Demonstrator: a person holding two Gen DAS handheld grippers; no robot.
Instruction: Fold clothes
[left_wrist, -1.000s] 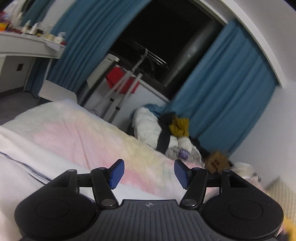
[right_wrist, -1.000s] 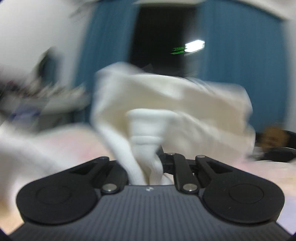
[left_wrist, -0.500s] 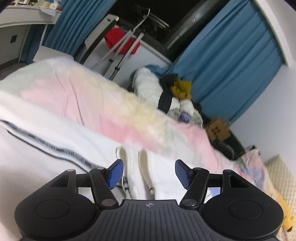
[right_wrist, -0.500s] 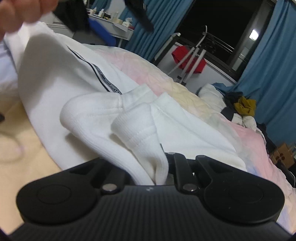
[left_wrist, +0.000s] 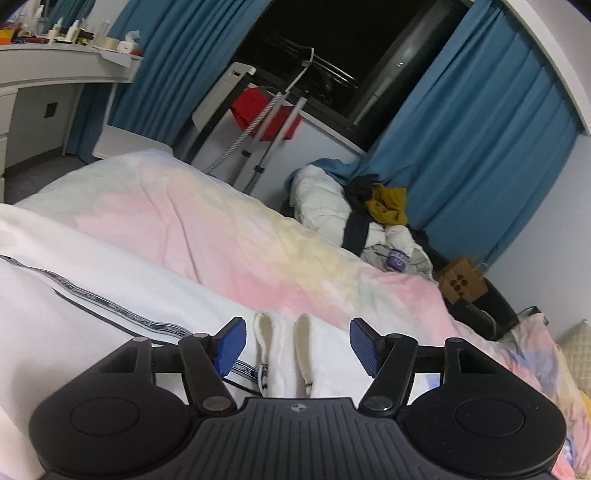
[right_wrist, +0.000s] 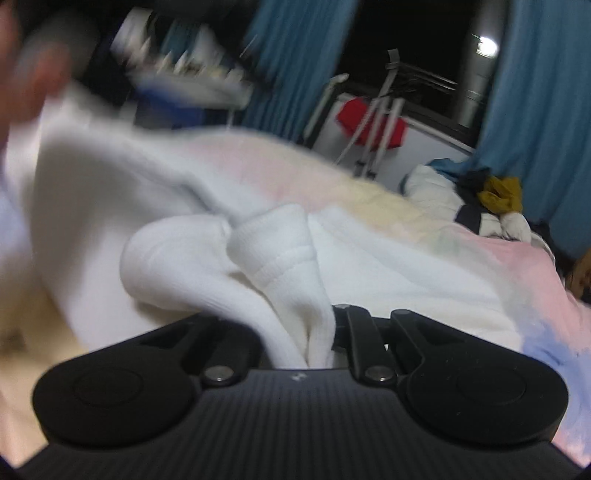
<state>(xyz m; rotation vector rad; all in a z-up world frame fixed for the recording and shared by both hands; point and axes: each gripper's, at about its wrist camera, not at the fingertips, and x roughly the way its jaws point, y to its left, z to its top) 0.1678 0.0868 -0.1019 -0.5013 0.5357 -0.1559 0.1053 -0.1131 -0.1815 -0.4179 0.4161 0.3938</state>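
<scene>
Lying between wide left gripper (left_wrist: 294, 345) jaws, white garment (left_wrist: 110, 295); right gripper (right_wrist: 321, 332) jaws pinching its cuff

The white garment (left_wrist: 110, 295) is showing a dark printed stripe, its lettering too small to read. The bedspread (left_wrist: 229, 236) is blending pastel pink, yellow and pale green; teal-blue curtains (left_wrist: 480, 147) are hanging behind, beside a red cloth (left_wrist: 255, 107).

We see low and close over the bed (left_wrist: 229, 236) from both wrists, sharing blue curtains (right_wrist: 532, 122) at two o'clock.
</scene>
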